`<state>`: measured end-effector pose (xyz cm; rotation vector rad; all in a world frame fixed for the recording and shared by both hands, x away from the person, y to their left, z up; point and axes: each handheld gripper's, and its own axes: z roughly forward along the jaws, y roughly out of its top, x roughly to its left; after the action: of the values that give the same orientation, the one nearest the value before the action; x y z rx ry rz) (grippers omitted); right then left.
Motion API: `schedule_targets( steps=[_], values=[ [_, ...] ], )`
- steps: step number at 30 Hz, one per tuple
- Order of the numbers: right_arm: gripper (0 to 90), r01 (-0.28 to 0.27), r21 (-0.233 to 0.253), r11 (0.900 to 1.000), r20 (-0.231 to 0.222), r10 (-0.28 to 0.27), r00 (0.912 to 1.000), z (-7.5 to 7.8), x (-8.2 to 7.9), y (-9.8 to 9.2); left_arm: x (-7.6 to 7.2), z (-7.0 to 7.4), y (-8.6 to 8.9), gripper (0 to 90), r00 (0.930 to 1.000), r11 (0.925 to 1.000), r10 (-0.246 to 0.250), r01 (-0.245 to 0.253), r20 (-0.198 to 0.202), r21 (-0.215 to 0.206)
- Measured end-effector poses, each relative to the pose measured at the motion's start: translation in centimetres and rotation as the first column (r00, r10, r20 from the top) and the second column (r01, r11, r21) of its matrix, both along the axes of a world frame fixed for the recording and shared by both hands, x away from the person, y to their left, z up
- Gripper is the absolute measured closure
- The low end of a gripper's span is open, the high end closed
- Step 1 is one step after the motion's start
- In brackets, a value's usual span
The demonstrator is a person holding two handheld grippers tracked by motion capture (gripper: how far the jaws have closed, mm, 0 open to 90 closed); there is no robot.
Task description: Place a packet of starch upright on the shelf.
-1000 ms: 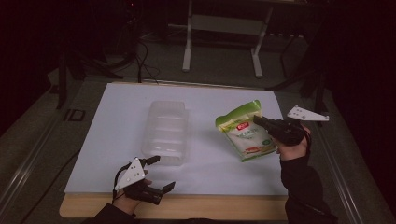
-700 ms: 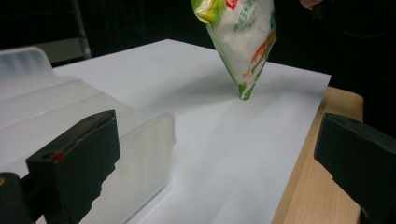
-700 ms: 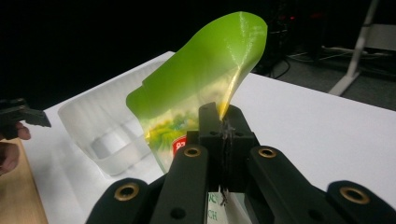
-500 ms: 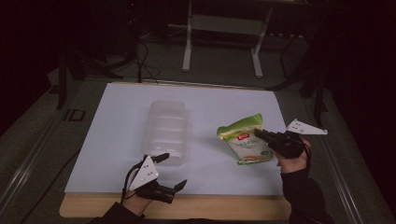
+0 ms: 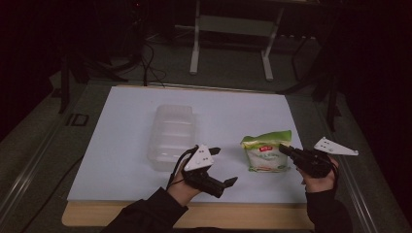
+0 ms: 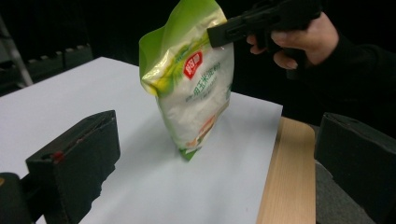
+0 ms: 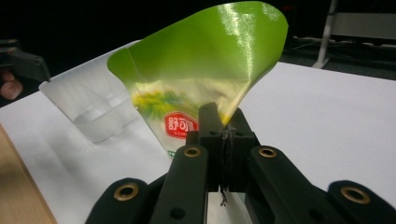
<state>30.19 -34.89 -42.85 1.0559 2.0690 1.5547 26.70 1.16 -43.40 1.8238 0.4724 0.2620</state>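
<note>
Right of the clear plastic container (image 5: pixel 171 137), green snack pouch (image 5: pixel 266 151) hanging pinched at its top edge in fully closed right gripper (image 5: pixel 286 151), bottom corner touching white mat (image 5: pixel 121 145). Keep grip firm; lift clear before carrying toward container. Left gripper (image 5: pixel 221 167) wide open, holding nothing, near container's front end.

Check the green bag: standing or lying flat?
Standing. The bag is upright but tilted, its bottom edge on the white sheet, its top pinched by the right gripper.
</note>
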Motion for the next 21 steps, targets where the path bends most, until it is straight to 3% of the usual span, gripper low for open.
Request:
schedule_targets(
  steps=[3, 7, 10, 12, 16, 21],
  values=[
    [88.4, 0.013, 0.006, 1.000, -0.005, -0.013, 0.9999, -0.1, -0.2, -0.6, 1.9, 0.2, -1.6, 0.7, 0.9999, 0.9995, -0.013, 0.013, -0.002, -0.029],
    [88.4, 0.025, 0.014, 1.000, -0.010, -0.025, 0.9996, -0.3, -0.4, -1.2, 2.9, 0.1, -2.8, 0.7, 0.9996, 0.9997, -0.011, 0.012, 0.024, -0.019],
    [88.3, 0.030, 0.013, 0.999, -0.015, -0.029, 0.9995, -0.4, -0.5, -1.6, 4.5, -0.5, -4.7, 0.8, 0.9992, 0.9998, -0.007, 0.006, 0.039, 0.018],
    [88.3, 0.030, 0.010, 1.000, -0.014, -0.029, 0.9995, -0.4, -0.5, -1.7, 4.5, -0.5, -4.7, 0.9, 0.9992, 0.9998, -0.007, 0.006, 0.039, 0.018],
    [88.3, 0.026, 0.005, 1.000, -0.011, -0.026, 0.9996, -0.3, -0.6, -1.7, 6.5, -1.9, -6.7, 4.4, 0.9993, 0.9979, 0.002, -0.005, 0.037, 0.065],
    [88.2, 0.021, 0.008, 1.000, -0.014, -0.021, 0.9997, -0.3, -0.5, -1.7, 8.3, -3.5, -7.8, 11.1, 0.9999, 0.9962, -0.011, 0.011, -0.006, 0.086]
  ],
)
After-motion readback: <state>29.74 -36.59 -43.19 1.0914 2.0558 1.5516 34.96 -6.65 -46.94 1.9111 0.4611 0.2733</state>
